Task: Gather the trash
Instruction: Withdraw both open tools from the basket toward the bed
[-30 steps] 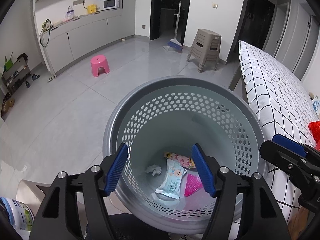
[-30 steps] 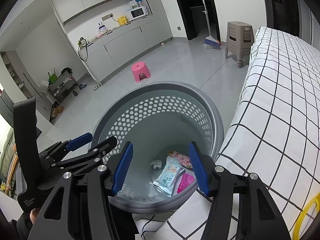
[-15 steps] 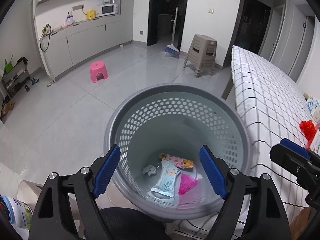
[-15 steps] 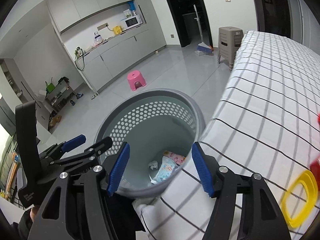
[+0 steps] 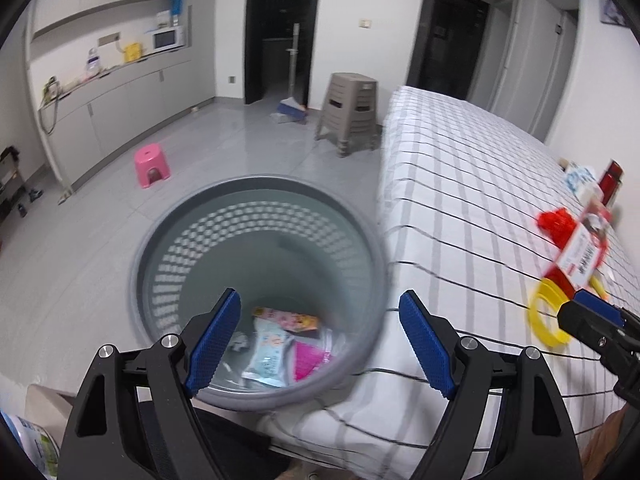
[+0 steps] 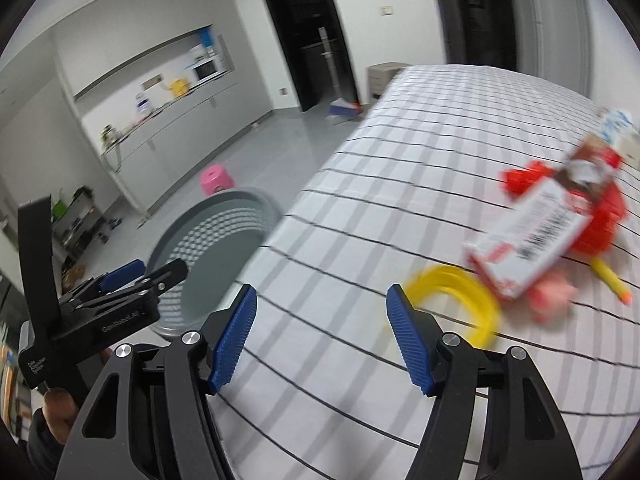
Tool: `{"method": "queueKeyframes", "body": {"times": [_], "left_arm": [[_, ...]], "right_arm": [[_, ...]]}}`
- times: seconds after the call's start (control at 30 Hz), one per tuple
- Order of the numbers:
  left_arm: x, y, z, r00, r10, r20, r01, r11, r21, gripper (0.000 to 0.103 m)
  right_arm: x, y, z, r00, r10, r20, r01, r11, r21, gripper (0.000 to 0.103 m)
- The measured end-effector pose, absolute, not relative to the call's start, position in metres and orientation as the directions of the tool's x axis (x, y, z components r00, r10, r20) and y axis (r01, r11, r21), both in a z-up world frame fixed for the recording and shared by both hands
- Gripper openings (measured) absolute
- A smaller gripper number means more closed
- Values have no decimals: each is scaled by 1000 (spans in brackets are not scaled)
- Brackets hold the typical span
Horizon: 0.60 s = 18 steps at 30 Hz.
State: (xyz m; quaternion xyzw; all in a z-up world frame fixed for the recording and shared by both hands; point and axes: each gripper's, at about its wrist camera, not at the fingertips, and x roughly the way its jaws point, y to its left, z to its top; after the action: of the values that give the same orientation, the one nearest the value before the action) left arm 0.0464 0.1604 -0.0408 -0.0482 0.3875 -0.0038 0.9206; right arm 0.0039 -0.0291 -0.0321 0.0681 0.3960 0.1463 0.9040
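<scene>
On the checked bed [image 6: 400, 168] a box [image 6: 532, 240], yellow ring [image 6: 460, 292] and red scraps [image 5: 556, 222] remain uncollected, wrappers [image 5: 276, 344] are already binned, and both tongs [image 5: 320, 340] [image 6: 320, 334] are spread, empty.

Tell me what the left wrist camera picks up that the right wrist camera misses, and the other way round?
Only the left wrist view looks down into the grey basket and shows the wrappers lying at its bottom.

Only the right wrist view shows a yellow stick with an orange tip on the bed, and the whole left hand-held gripper from the side.

Both show the basket, the checked bed cover, the yellow ring, the red-and-white box, the pink stool and the counter with the microwave.
</scene>
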Motion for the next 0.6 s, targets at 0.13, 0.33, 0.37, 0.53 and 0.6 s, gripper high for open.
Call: {"method": "queueKeyframes", "body": {"times": [0.13, 0.33, 0.37, 0.53, 0.6], "left_arm": [[44, 128, -37, 702, -94, -706, 34, 995, -98, 85], [43, 83, -34, 693, -152, -705, 120, 988, -95, 85], [43, 75, -34, 691, -160, -705, 135, 987, -91, 85], [41, 36, -37, 674, -201, -710, 206, 975, -80, 87], [38, 23, -39, 668, -212, -714, 223, 971, -80, 88]], "right_arm": [[-5, -70, -30, 669, 253, -699, -136, 966, 220, 65], [-17, -121, -32, 690, 173, -703, -37, 978, 204, 65], [-19, -130, -33, 692, 164, -703, -22, 978, 206, 65], [-25, -157, -40, 696, 138, -705, 26, 976, 217, 65], [-26, -168, -42, 697, 134, -704, 38, 974, 222, 65]]}}
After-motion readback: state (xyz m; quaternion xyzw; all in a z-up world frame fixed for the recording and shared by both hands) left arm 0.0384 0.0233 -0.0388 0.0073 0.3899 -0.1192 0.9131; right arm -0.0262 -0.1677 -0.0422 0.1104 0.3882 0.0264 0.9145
